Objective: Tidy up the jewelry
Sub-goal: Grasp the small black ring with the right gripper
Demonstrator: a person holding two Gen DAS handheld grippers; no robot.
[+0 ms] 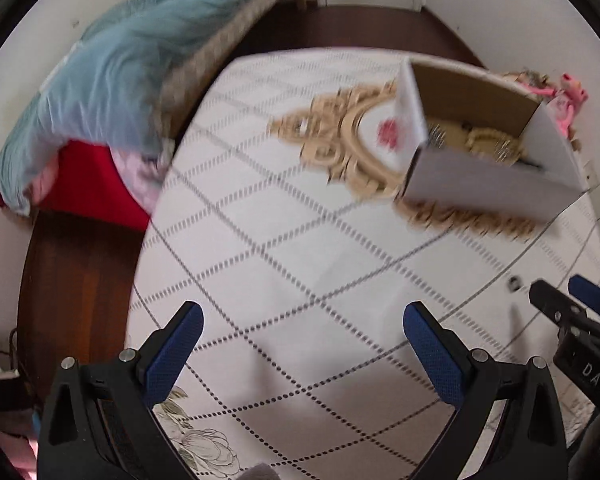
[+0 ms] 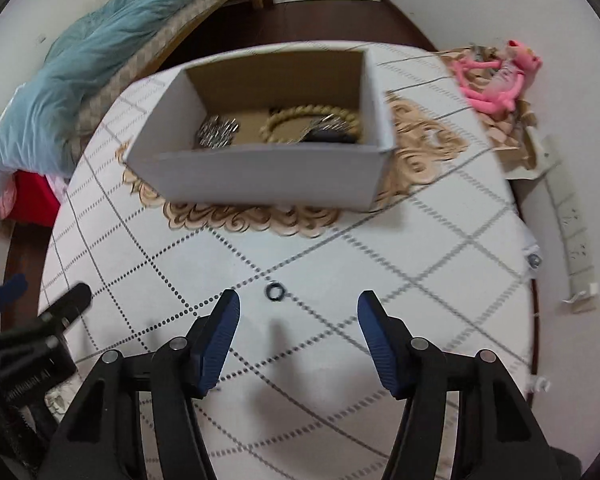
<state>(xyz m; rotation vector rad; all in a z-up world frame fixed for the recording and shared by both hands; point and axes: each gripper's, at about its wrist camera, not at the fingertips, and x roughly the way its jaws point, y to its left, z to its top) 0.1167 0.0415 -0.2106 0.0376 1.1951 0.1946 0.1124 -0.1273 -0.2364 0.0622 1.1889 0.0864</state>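
Nearest us, our right tongs hang with their blue pads spread wide apart and nothing between them, just above the white surface with its dotted diamond lines. Our left tongs are spread wide as well and hold nothing; from them we see the right tongs off to the right, near the surface's edge. Just ahead of the right tongs, a little toward their left pad, a small dark ring lies flat on the surface, apart from both pads. Farther ahead stands an open white cardboard box on a tan scrollwork mat. Inside the box we make out a loop of tan beads toward the right and a silvery cluster toward the left; motion blur hides finer detail. Beyond, far right of the right tongs, a pink plush toy lies past the surface's edge, and far left a bed carries a pale blue blanket.
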